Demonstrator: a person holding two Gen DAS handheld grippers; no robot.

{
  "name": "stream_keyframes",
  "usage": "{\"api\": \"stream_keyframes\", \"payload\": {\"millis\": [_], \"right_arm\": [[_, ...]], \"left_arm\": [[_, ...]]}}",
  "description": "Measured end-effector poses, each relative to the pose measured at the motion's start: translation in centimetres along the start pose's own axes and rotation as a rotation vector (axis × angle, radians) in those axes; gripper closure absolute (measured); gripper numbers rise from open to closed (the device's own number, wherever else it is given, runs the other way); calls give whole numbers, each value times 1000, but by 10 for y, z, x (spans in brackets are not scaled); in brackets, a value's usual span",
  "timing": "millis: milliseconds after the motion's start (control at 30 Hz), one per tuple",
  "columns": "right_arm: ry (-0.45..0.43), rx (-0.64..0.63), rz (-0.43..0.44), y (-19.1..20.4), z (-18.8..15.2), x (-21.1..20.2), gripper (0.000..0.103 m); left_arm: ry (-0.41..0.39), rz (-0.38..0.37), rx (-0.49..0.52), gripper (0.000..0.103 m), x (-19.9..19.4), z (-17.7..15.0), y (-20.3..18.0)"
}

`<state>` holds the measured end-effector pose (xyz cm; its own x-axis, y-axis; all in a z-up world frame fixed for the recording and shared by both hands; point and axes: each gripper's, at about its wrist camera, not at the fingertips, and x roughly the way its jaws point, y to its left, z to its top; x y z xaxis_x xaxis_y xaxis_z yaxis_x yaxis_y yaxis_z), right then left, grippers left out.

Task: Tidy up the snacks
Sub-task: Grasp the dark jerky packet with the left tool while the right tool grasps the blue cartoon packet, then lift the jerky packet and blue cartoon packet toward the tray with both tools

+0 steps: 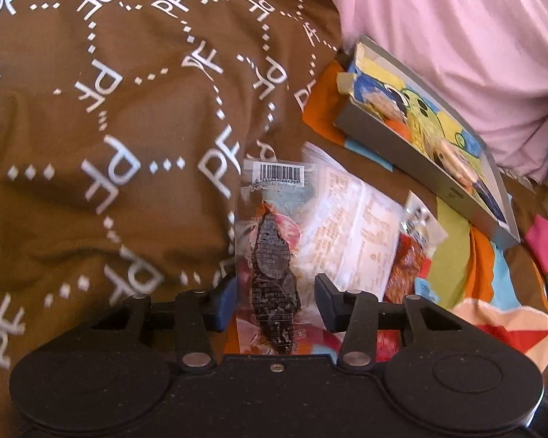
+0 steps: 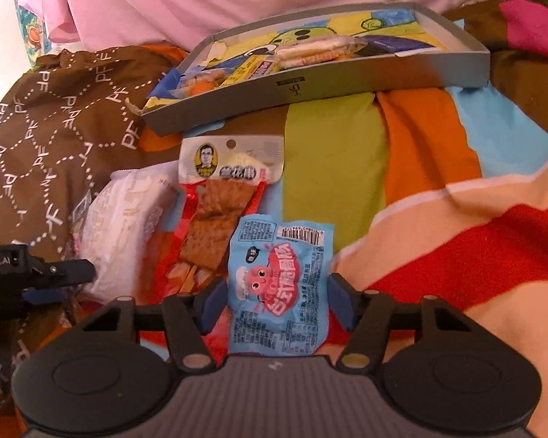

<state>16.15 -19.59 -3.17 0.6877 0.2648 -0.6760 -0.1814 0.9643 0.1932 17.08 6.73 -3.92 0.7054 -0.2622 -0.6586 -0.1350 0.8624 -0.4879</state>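
Observation:
In the left wrist view my left gripper is open. A clear packet with a dark snack and a barcode on top lies between its fingers. In the right wrist view my right gripper is open too, its pads on either side of a blue packet with a pink cartoon. A red packet of brown tofu pieces and a white packet lie just beyond. Further back sits a grey box tray holding several snacks. The left gripper shows side-on at the left edge.
Everything rests on a colourful patchwork bedsheet. A brown cloth printed with "PF" is bunched up to the left. Pink fabric rises behind the tray. The white packet lies right of the clear one.

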Motion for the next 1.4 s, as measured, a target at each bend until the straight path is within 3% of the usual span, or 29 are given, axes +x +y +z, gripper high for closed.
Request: {"api": "stream_keyframes", "payload": {"millis": [333, 567, 900, 1067, 1233, 1400], "right_arm": [[81, -34, 63, -4, -20, -40, 40], [144, -77, 68, -4, -34, -69, 40], [95, -128, 60, -3, -50, -75, 36], [75, -174, 67, 4, -58, -71, 20], [64, -231, 38, 12, -63, -71, 20], [48, -219, 10, 11, -64, -73, 32]], "left_arm": [[77, -30, 41, 56, -19, -37, -20], [132, -47, 133, 56, -26, -62, -38], [155, -29, 229, 56, -26, -72, -53], [155, -17, 260, 49, -21, -71, -59], [143, -15, 261, 40, -18, -74, -63], [135, 0, 299, 41, -17, -78, -69]]}}
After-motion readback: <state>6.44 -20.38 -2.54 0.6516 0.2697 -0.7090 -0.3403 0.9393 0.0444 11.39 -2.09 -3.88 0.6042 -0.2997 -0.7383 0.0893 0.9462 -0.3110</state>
